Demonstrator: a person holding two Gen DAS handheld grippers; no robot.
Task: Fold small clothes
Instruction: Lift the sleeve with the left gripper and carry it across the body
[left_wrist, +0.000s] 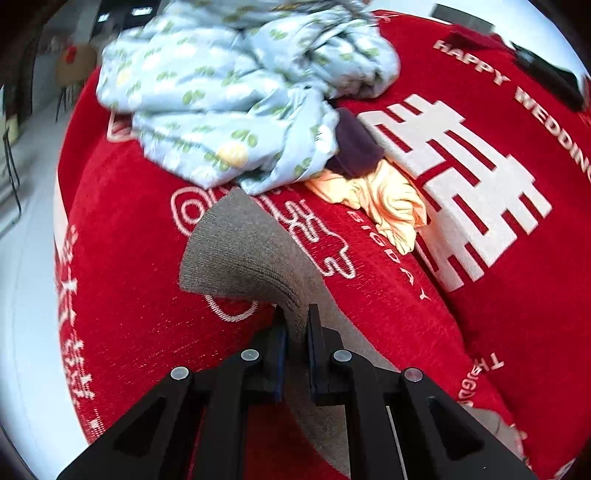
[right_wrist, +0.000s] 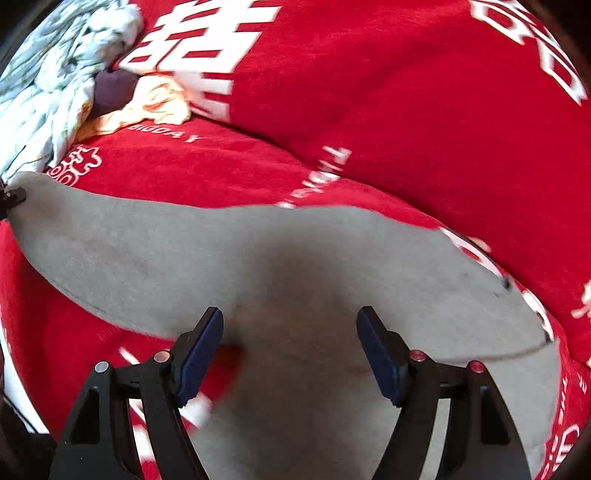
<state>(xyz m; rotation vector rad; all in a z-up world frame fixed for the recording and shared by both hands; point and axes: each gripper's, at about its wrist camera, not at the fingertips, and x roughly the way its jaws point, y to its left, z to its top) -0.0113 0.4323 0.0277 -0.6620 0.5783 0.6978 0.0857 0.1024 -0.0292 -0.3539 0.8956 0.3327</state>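
The left gripper (left_wrist: 295, 314) is seen from behind, tilted downward toward the red cloth (left_wrist: 140, 229) that covers the surface. Its two black fingers are brought close together, and an edge of the grey garment (left_wrist: 251, 254) is pinched between the blue pads (left_wrist: 281, 339). From this grip the grey fabric is lifted off the cloth and stands up in a curved fold in front of the gripper, while the rest of it runs down and back under the gripper.

The right gripper (right_wrist: 290, 325) is also pointed steeply downward, over the middle part of the grey garment (right_wrist: 295, 258). Its jaws are held wide apart, and nothing is pressed between them; the grey fabric is only seen below and between the fingers (right_wrist: 201, 343). Whether the tips touch the fabric cannot be told. In the right wrist view the garment is spread across the red cloth (right_wrist: 424, 122) from the left edge to the lower right, and at the far left edge a small dark part of the other gripper is seen at the end of the garment.

Farther away, a crumpled light-blue patterned garment (left_wrist: 229, 88) is piled on the red cloth. Just beside it a dark purple piece (left_wrist: 354, 147) and a pale orange piece (left_wrist: 388, 199) are lying, touching each other.
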